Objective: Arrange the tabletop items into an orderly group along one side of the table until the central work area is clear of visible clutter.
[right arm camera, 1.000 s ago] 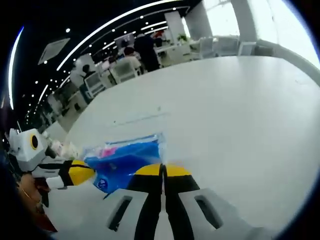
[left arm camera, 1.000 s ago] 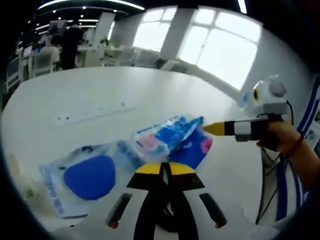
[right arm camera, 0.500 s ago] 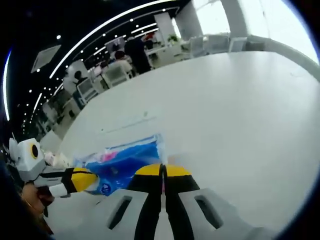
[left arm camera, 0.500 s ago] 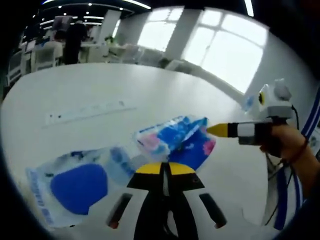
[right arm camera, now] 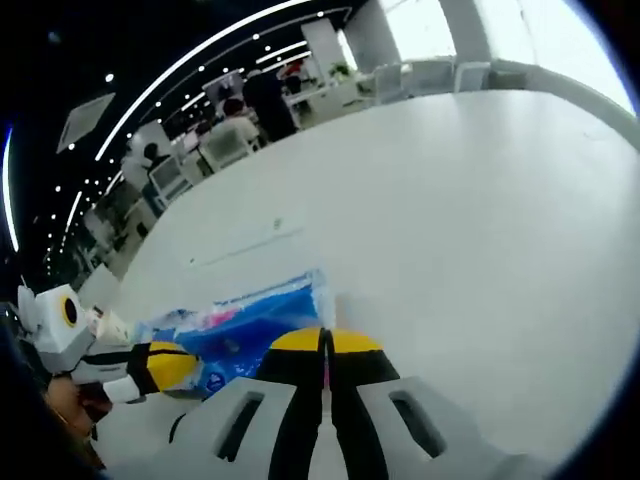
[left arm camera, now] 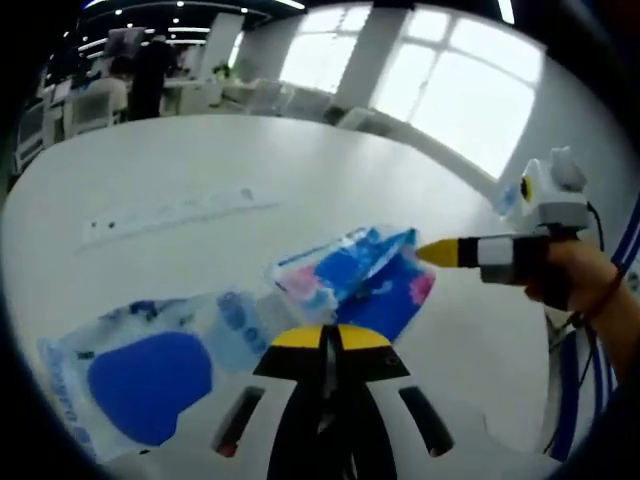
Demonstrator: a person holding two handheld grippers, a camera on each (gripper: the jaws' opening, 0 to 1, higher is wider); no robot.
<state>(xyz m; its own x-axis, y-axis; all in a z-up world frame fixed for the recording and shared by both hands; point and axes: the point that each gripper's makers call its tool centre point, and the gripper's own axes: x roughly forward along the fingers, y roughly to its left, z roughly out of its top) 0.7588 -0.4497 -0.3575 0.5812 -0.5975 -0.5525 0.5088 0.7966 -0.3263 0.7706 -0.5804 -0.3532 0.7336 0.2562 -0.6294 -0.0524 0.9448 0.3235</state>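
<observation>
Here, blue patterned packet (left arm camera: 352,282) clamped between left claw (left arm camera: 325,338) and right claw (right arm camera: 325,343), both pressed together.

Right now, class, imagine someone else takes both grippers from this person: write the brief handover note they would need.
Left gripper: jaws shut on the blue patterned packet, near edge.
Right gripper: jaws shut on the same packet, at its opposite corner. It enters the left gripper view from the right.
The packet is stretched between the two grippers, over the white table.
A clear pouch with a blue pad lies flat beside the packet.
A ruler-like strip lies farther out on the table.
Done: packet gripped at both ends.
Left: place the packet, pouch and strip together along one side.
</observation>
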